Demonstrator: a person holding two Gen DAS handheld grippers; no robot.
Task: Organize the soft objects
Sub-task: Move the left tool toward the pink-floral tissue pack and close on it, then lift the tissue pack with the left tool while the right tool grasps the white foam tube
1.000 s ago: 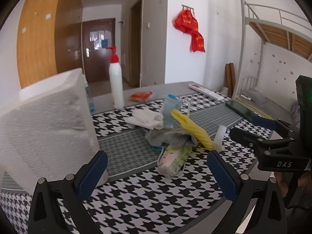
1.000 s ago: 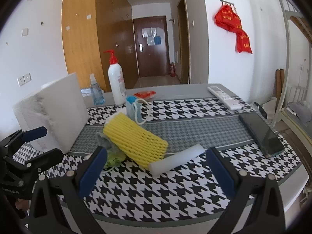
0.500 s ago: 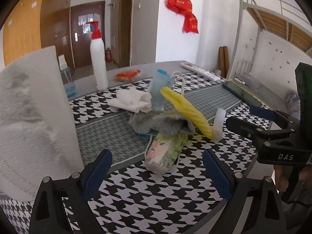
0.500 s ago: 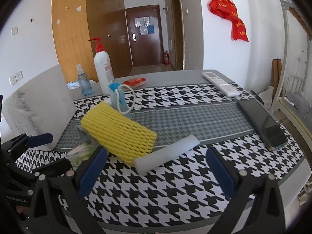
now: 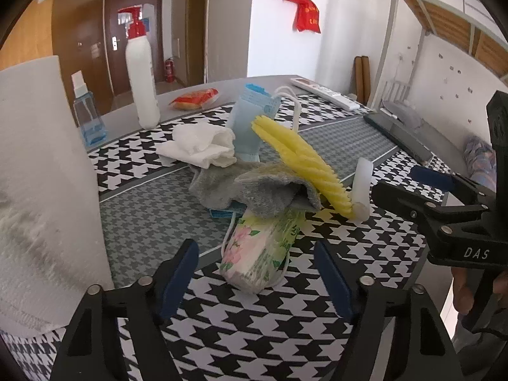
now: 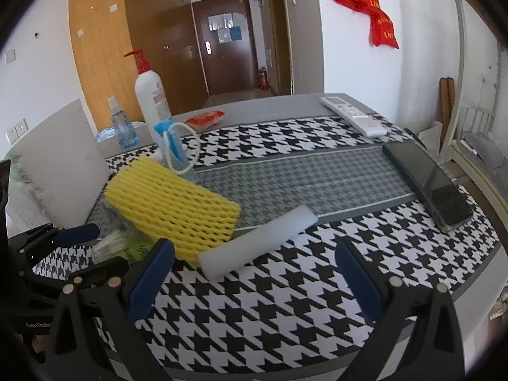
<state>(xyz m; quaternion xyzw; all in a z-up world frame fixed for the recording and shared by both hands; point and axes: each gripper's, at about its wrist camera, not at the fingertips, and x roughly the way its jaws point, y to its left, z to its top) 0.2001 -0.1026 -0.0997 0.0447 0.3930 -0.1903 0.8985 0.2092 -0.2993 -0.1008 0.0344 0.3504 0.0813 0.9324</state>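
A heap of soft things lies mid-table. A floral tissue pack [image 5: 263,247] lies nearest my left gripper [image 5: 256,277], which is open and empty just in front of it. A grey sock [image 5: 254,187] drapes over the pack. A yellow foam net [image 5: 301,162] leans on the heap and also shows in the right wrist view [image 6: 177,212]. A white foam stick [image 6: 257,241] lies beside the net. A white cloth [image 5: 200,146] and a blue mask pack [image 5: 250,127] sit behind. My right gripper [image 6: 254,273] is open and empty, just short of the foam stick.
A big white foam block [image 5: 41,190] stands at the left. A pump bottle [image 5: 141,79], a small spray bottle [image 5: 87,114] and a red packet [image 5: 193,98] stand at the back. A remote [image 6: 352,116] and a phone [image 6: 428,184] lie at the right, near the table edge.
Both grippers have moved forward toward the heap. The left one now faces the tissue pack closely; the right one has neared the foam stick. Both stayed open.
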